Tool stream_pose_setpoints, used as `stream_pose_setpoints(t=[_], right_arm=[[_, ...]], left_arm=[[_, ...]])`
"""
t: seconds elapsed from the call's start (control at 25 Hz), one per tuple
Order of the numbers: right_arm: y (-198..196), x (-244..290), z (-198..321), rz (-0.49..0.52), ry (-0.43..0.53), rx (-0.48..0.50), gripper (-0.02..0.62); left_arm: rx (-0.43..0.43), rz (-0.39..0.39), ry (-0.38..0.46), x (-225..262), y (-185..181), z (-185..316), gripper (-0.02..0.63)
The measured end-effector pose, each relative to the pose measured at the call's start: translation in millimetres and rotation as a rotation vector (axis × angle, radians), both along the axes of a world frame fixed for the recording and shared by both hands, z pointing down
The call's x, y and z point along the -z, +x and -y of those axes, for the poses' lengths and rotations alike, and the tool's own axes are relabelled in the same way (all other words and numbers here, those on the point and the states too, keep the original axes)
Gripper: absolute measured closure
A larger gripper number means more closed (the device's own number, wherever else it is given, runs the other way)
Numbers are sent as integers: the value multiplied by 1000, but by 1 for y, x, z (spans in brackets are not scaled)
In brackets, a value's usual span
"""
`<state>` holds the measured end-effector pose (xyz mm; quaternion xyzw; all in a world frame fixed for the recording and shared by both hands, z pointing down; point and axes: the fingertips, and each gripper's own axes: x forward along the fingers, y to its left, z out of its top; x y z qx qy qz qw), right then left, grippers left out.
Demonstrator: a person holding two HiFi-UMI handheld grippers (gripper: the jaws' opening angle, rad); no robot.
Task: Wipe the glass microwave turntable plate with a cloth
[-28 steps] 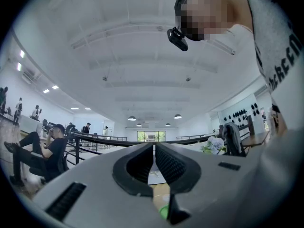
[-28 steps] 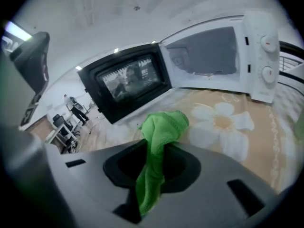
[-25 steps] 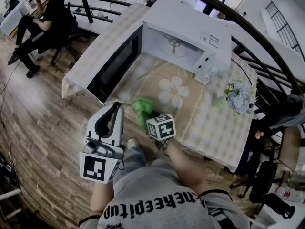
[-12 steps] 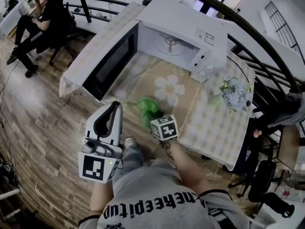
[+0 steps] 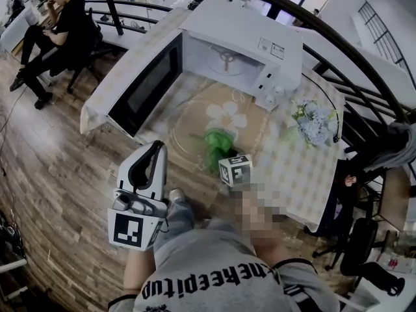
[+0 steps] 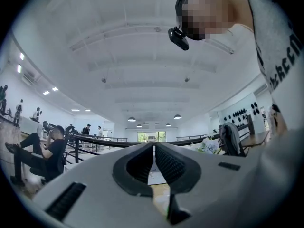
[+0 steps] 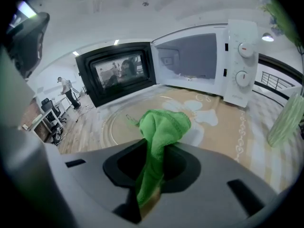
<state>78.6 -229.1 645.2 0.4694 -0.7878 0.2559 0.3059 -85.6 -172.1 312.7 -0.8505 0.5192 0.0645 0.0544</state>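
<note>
Right tongs [image 7: 152,169] have advanced since the earlier frame, clamped on the green cloth [image 5: 218,141], now over the glass plate [image 7: 118,127] on the table [image 5: 289,168] before the microwave [image 5: 242,39]. Left tongs [image 6: 154,152] closed, empty, held back. Wiping judged barely begun.

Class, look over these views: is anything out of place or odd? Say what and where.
The glass plate lies on the table before the microwave, not inside it, and the door stands open. Nothing looks spilled or broken. The right gripper holds the cloth over it.
</note>
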Motion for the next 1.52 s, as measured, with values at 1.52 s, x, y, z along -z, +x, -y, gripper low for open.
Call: stream_pose_setpoints(t=[1.52], right_arm=[[65,186,-46,81,449,-50,508]], left_arm=[[16,-3,26,22,51,-14,591]])
